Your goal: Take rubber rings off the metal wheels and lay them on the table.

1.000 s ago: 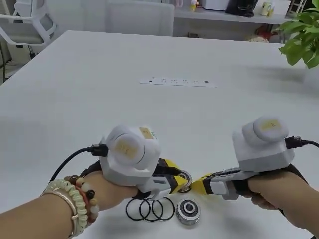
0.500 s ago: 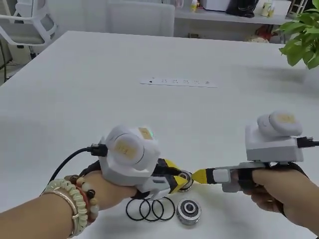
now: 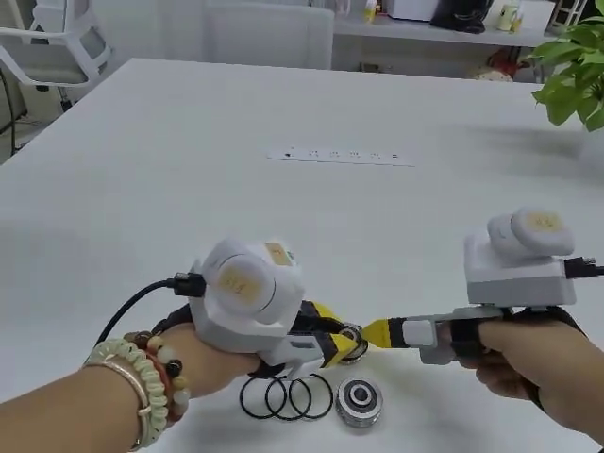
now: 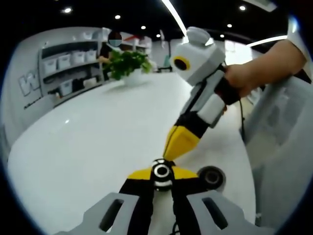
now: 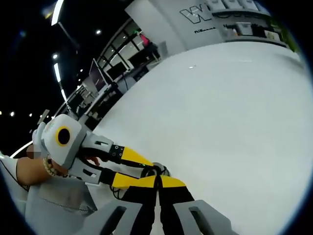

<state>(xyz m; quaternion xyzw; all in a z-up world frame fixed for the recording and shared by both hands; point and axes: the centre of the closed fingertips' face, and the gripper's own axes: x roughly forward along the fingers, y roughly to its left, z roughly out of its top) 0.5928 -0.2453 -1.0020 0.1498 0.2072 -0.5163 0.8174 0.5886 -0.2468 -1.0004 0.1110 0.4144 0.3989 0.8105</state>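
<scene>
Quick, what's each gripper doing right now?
Left gripper: shut on the metal wheel.
Right gripper: jaws shut, tips at that wheel; contents cannot be told.

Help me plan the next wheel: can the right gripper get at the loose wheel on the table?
Probably yes: the loose wheel lies uncovered on the table near the right gripper, rings beside it. Its tip must first leave the held wheel in the left gripper.

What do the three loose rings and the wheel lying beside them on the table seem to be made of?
Rings: likely rubber; matte black, thin overlapping hoops.
Wheel: metal, apparently steel; bright silvery glints around a dark centre.
</scene>
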